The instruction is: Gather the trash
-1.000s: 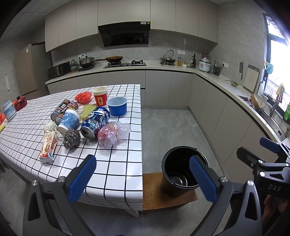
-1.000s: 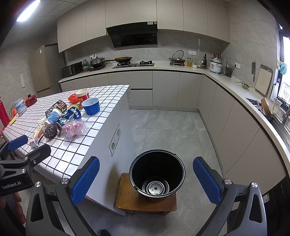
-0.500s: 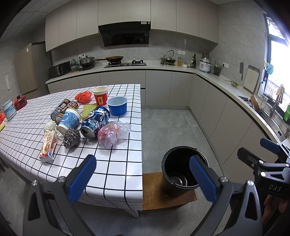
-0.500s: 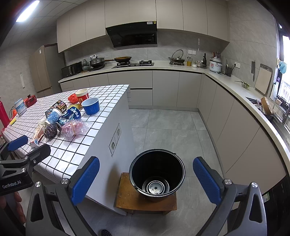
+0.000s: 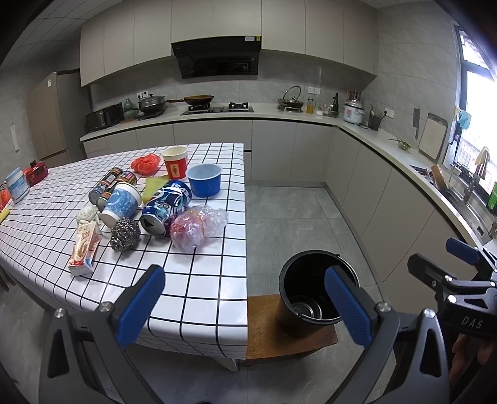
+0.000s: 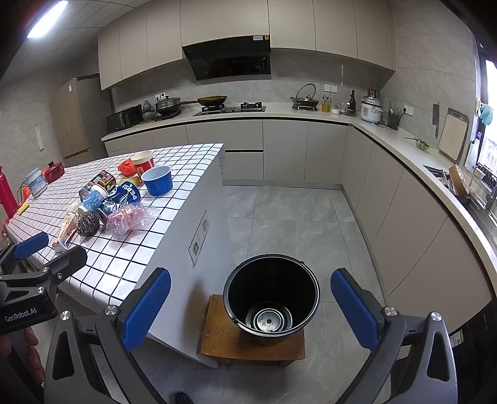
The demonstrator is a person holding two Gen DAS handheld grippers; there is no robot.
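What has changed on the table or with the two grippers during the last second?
Nothing visibly changed. The left gripper and the right gripper stay open and empty, in the same place. The trash on the table has not moved, and the black bucket stands as before on the wooden stool.

This is a home kitchen. Pale flat-fronted wall cabinets [image 6: 236, 25] run above a black angled range hood [image 6: 228, 60], under which a black gas hob [image 6: 231, 108] is set into a light L-shaped countertop [image 6: 388, 136] carrying a dark frying pan [image 6: 211, 100], a white rice cooker [image 6: 371, 113] and a pale cutting board [image 6: 452, 132] leaning on the grey tiled wall. A steel sink [image 5: 462, 199] sits below the window, and a white black-gridded island counter [image 5: 192, 279] stands on the grey tiled floor [image 6: 295, 211].
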